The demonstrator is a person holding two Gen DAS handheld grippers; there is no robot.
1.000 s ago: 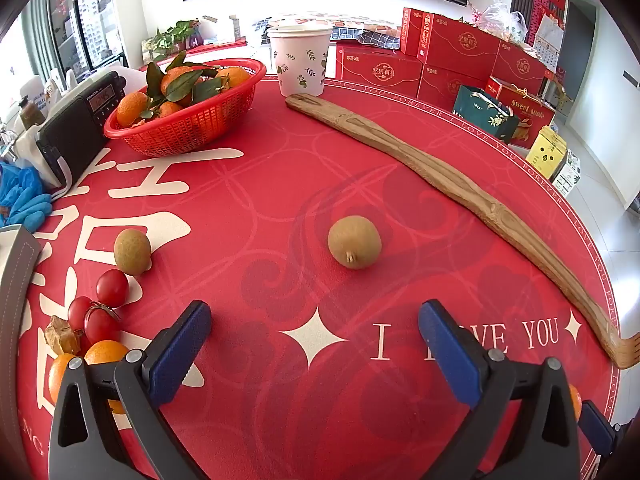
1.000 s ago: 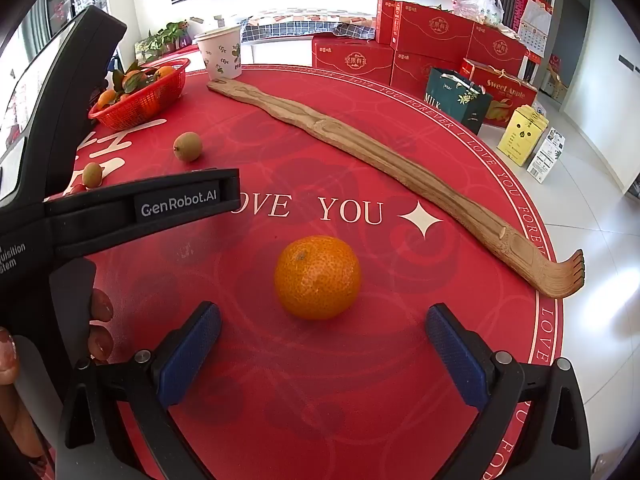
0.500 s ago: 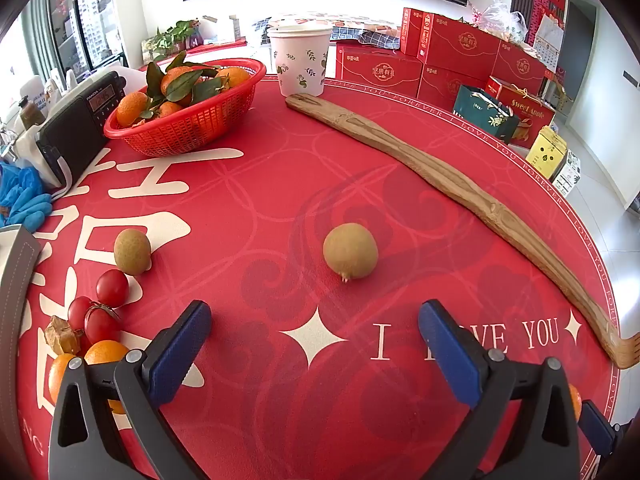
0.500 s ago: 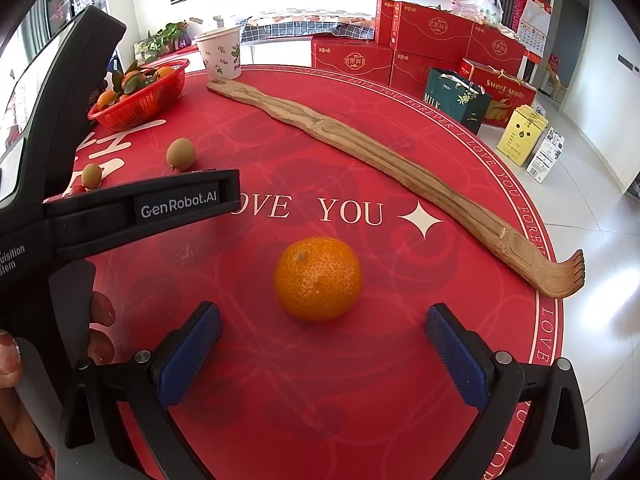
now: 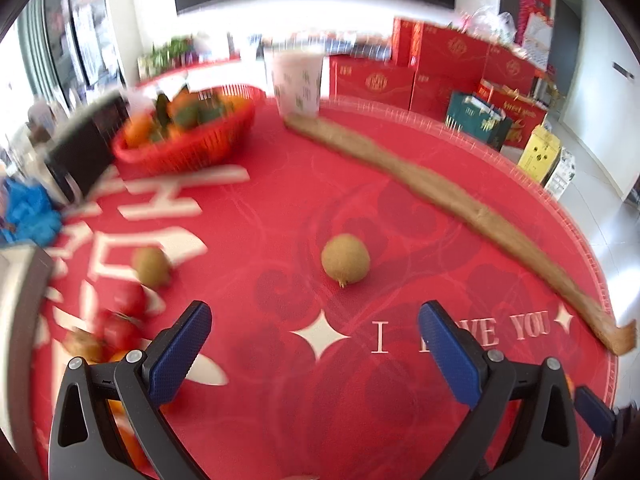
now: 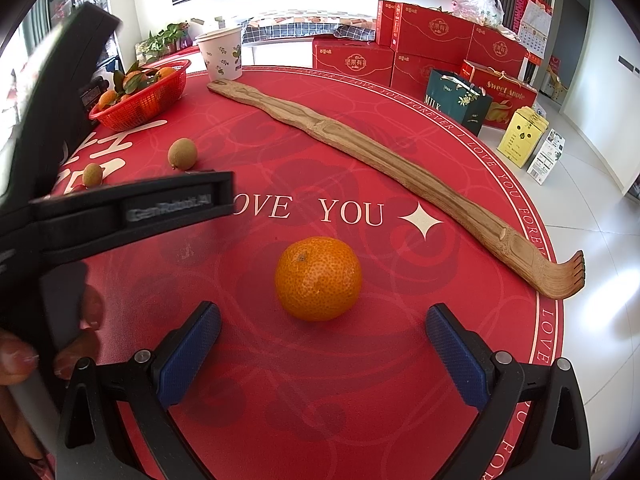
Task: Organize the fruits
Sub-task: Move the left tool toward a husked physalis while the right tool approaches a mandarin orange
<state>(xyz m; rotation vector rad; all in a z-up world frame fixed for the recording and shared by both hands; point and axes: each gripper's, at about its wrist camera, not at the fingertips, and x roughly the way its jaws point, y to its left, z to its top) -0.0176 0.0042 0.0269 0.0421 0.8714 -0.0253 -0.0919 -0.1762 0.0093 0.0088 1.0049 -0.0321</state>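
Note:
In the blurred left wrist view a brown kiwi (image 5: 345, 259) lies on the red tablecloth just ahead of my open left gripper (image 5: 316, 350). A second kiwi (image 5: 151, 266), cherry tomatoes (image 5: 120, 316) and an orange (image 5: 120, 358) sit at the left. A red basket (image 5: 188, 148) of leafy oranges stands at the back left. In the right wrist view an orange (image 6: 318, 278) rests just beyond my open right gripper (image 6: 322, 356), slightly ahead of the blue pads. Both kiwis (image 6: 182, 153) (image 6: 92, 173) and the basket (image 6: 144, 100) show far left.
A long wooden back scratcher (image 6: 360, 148) crosses the table diagonally. A white patterned cup (image 6: 221, 53) stands at the back. The left gripper's black body (image 6: 120, 212) and a hand (image 6: 16, 356) fill the right view's left side. Red gift boxes (image 6: 432, 44) stand beyond the table.
The left gripper's view has swung into motion and blurred, tilting upward slightly; the kiwi rolled a little left over the earlier frames. The right gripper and the orange have stayed put.

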